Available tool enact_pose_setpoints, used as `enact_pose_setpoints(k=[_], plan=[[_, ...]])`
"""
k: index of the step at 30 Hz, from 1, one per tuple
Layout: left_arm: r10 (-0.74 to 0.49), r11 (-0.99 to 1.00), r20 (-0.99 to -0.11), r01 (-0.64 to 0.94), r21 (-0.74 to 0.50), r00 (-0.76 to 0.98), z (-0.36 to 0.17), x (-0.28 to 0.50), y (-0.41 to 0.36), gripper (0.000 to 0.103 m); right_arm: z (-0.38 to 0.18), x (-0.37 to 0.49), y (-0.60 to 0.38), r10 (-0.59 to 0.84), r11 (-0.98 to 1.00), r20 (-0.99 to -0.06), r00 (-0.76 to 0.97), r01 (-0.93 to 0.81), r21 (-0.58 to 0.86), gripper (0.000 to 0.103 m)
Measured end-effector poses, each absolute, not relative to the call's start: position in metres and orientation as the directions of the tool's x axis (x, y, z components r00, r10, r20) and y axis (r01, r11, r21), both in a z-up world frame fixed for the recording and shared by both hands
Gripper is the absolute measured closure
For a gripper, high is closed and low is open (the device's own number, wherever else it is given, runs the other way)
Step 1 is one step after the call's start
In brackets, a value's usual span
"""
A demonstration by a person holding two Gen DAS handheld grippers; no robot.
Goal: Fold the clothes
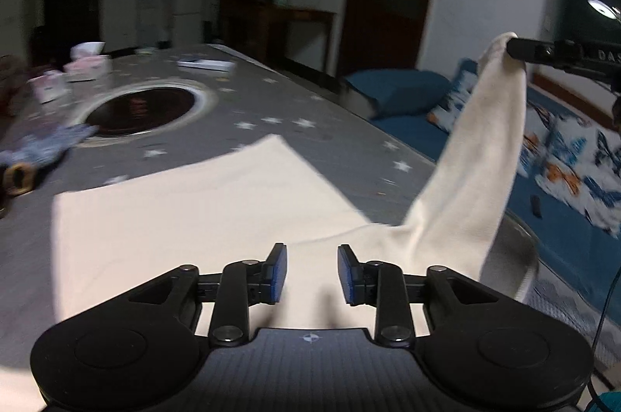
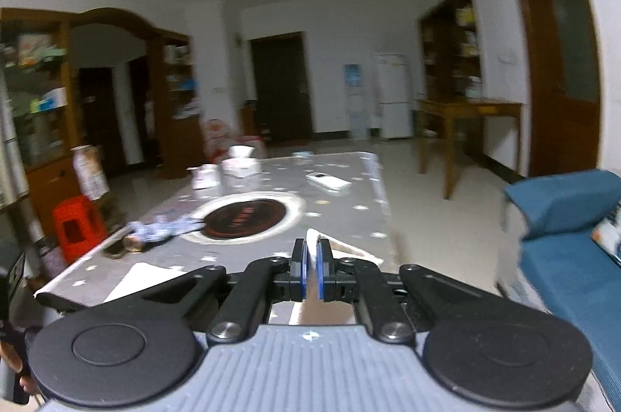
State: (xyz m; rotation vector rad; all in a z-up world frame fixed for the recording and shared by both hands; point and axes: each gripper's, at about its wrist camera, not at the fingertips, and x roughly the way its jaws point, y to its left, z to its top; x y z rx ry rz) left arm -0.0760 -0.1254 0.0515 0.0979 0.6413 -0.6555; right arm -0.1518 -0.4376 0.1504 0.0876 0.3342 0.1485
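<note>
a: cream knit garment, flat across the near end of the grey star-printed tablecloth, one sleeve lifted off to the right.

b: what holds that sleeve up?

a: right gripper, pads pressed together on the sleeve end; the cloth hangs from it back to the table.

b: and the left gripper?

a: low over the garment's near edge, blue pads spread apart with nothing pinched between them.

b: beyond the garment?

a: round dark burner plate set in the table's middle, crumpled blue patterned cloth to its left, pink tissue boxes and a white remote at the far end. blue sofa on the right.
</note>
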Motion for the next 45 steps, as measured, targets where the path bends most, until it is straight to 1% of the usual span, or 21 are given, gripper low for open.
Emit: enact_pose_setpoints(k=[7, 11, 19, 21, 22, 25, 28, 30, 32, 39, 41, 43, 45], plan=[[-0.46, 0.862, -0.578, 0.495, -0.108, 0.674, 0.05, -0.103, -0.07, 0.065, 0.157, -0.13, -0.365, 0.371, 0.927, -0.347, 0.861, -0.367, 0.081, 0.099], [-0.42, 0.89, -0.583, 0.442, -0.113, 0.696, 0.046, -0.117, -0.045, 0.065, 0.152, -0.12, -0.319, 0.477, 0.87, -0.385, 0.791, -0.485, 0.081, 0.099], [-0.382, 0.915, -0.591, 0.379, -0.136, 0.71, 0.038, -0.13, -0.02, 0.063, 0.124, -0.111, -0.245, 0.601, 0.76, -0.488, 0.633, -0.641, 0.106, 0.098], [-0.378, 0.918, -0.594, 0.372, -0.139, 0.71, 0.037, -0.131, -0.018, 0.063, 0.116, -0.111, -0.232, 0.624, 0.734, -0.512, 0.591, -0.668, 0.123, 0.094], [-0.377, 0.918, -0.594, 0.37, -0.14, 0.71, 0.036, -0.131, -0.017, 0.063, 0.114, -0.112, -0.229, 0.628, 0.727, -0.516, 0.582, -0.675, 0.124, 0.093], [-0.377, 0.919, -0.593, 0.369, -0.141, 0.711, 0.036, -0.132, -0.013, 0.063, 0.115, -0.115, -0.228, 0.631, 0.719, -0.52, 0.576, -0.686, 0.113, 0.093], [-0.375, 0.919, -0.591, 0.368, -0.139, 0.714, 0.037, -0.134, -0.012, 0.063, 0.121, -0.113, -0.243, 0.606, 0.741, -0.519, 0.602, -0.665, 0.093, 0.09], [-0.38, 0.917, -0.589, 0.374, -0.138, 0.713, 0.038, -0.134, -0.013, 0.063, 0.124, -0.113, -0.258, 0.573, 0.767, -0.527, 0.628, -0.638, 0.074, 0.086], [-0.385, 0.914, -0.589, 0.383, -0.136, 0.71, 0.038, -0.133, -0.017, 0.063, 0.124, -0.112, -0.274, 0.534, 0.794, -0.541, 0.65, -0.606, 0.055, 0.085], [-0.4, 0.902, -0.608, 0.411, -0.13, 0.686, 0.033, -0.127, -0.032, 0.066, 0.1, -0.109, -0.326, 0.371, 0.875, -0.621, 0.69, -0.484, -0.015, 0.084], [-0.396, 0.901, -0.611, 0.418, -0.115, 0.685, 0.032, -0.126, -0.037, 0.071, 0.088, -0.107, -0.338, 0.348, 0.887, -0.646, 0.679, -0.461, -0.007, 0.084], [-0.384, 0.902, -0.615, 0.423, -0.089, 0.689, 0.032, -0.127, -0.041, 0.087, 0.076, -0.105, -0.349, 0.325, 0.899, -0.67, 0.667, -0.438, 0.001, 0.084], [-0.374, 0.903, -0.618, 0.424, -0.072, 0.691, 0.032, -0.128, -0.043, 0.095, 0.067, -0.104, -0.352, 0.327, 0.898, -0.685, 0.651, -0.439, 0.011, 0.084]])
